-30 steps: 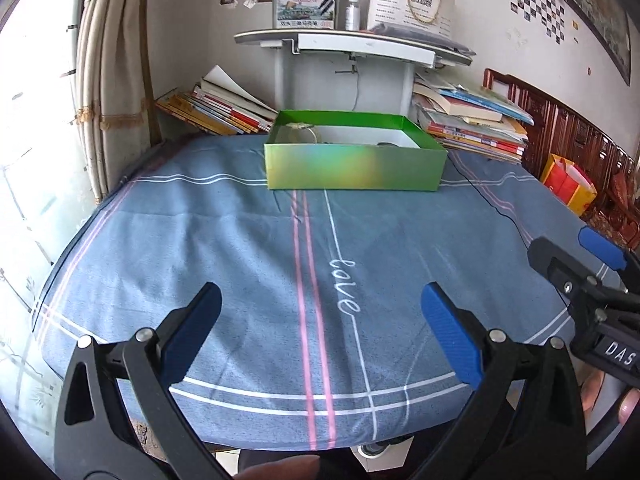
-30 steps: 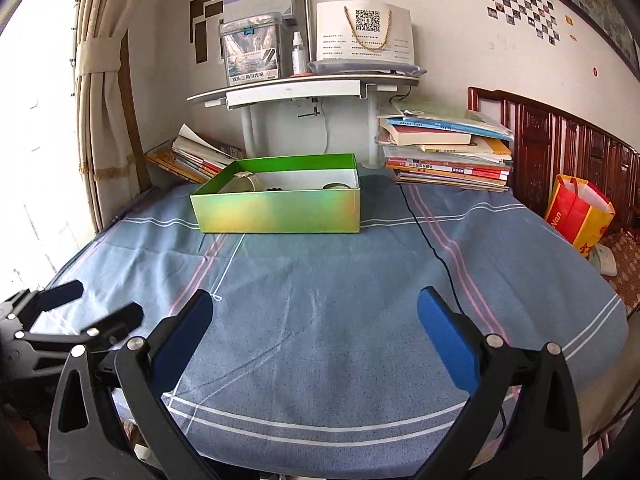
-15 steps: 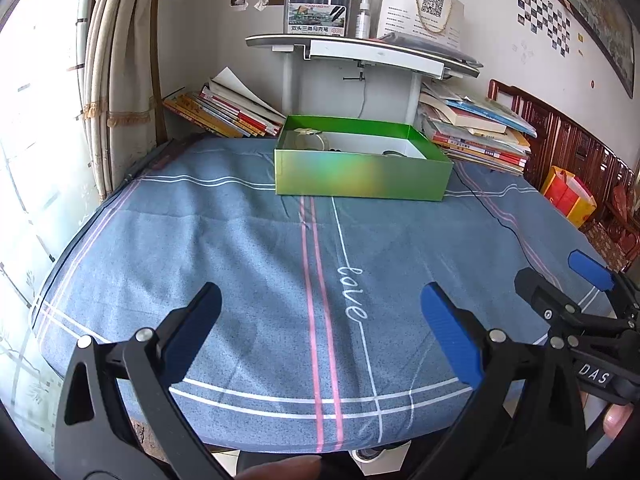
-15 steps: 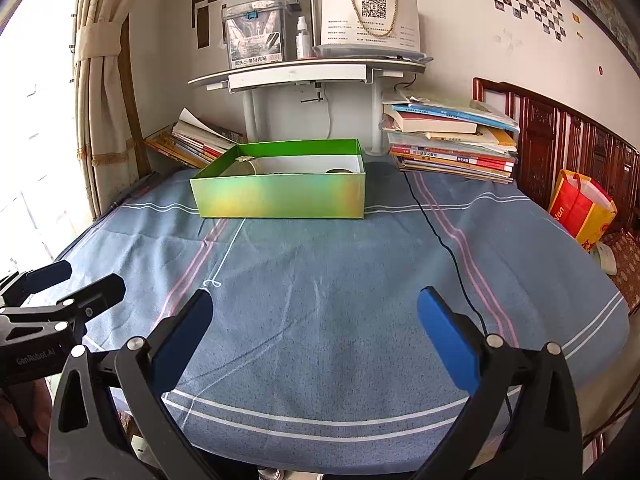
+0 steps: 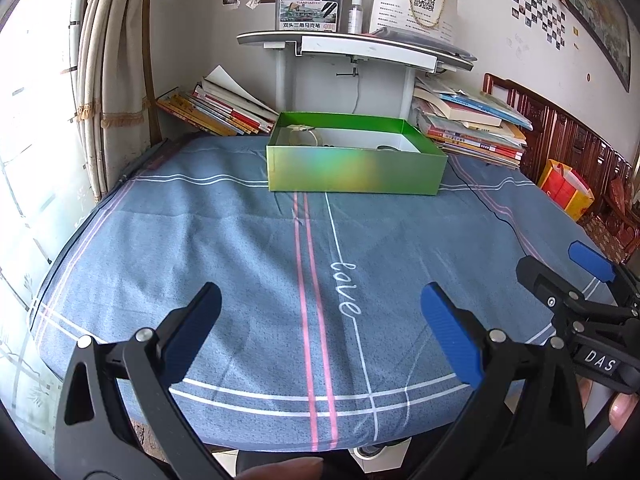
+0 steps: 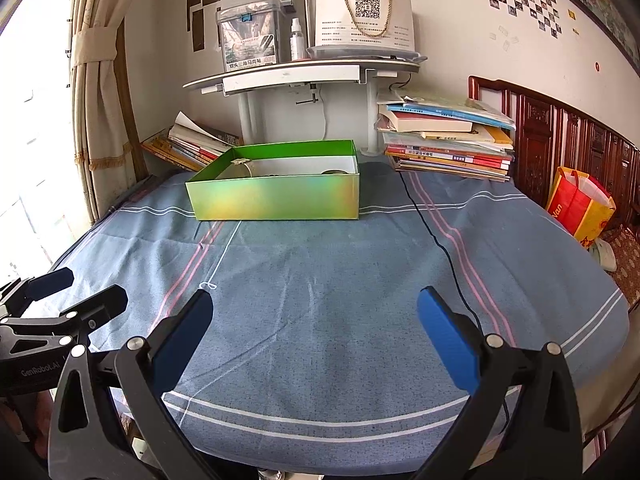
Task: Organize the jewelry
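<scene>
1. a table (image 5: 248, 264) draped in a blue cloth (image 6: 340, 300) with white and pink stripes is seen filling both views; the word "love" is stitched on the cloth between the left claw's fingers and the box.
2. stacks of books (image 6: 448, 140) are piled at the far edge, to either side of a white stand (image 5: 352, 48), behind the box.
3. a green box (image 5: 356, 164), lidless, is set on the cloth near the far side, well apart from both claws and straight ahead of them.
4. jewelry (image 5: 304, 132) is glimpsed inside the box on its white floor, at the far left corner; darker small pieces lie toward the middle and right, too small to be told apart.
5. the left claw (image 5: 320, 316) is held low over the near edge of the table, level and pointed at the box, its blue-padded fingers spread wide with nothing between them.
6. the right claw (image 6: 314, 320) is held likewise just beside it, jaws spread wide and empty; each claw is caught at the edge of the other's view.
</scene>
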{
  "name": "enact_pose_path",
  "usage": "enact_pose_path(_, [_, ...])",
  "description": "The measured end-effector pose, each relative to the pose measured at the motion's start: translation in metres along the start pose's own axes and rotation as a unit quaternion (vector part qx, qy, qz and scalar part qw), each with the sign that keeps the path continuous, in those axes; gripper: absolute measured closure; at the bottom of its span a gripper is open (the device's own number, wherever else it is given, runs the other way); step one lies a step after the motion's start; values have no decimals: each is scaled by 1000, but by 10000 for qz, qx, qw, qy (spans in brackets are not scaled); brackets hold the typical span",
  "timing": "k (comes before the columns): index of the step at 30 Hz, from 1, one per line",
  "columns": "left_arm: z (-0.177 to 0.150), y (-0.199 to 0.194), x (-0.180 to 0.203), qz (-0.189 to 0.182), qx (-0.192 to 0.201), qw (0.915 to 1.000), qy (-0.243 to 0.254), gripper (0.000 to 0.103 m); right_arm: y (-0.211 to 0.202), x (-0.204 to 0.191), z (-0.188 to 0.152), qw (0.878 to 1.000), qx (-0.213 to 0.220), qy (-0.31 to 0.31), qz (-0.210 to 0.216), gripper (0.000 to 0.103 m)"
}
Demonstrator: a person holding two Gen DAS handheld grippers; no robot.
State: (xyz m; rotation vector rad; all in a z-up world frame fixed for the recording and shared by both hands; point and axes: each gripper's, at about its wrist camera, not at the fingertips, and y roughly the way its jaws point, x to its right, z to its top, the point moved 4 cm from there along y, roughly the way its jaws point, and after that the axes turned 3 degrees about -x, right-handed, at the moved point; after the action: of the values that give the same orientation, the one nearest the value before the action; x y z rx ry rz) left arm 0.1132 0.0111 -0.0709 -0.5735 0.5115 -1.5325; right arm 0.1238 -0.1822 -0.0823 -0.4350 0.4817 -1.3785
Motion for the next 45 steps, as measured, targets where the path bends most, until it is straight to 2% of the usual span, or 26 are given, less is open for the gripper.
enact_pose_path(45, [-4,5,3,-36,-83,9999,64,4,0,0,0,10000,-27,3,32,3])
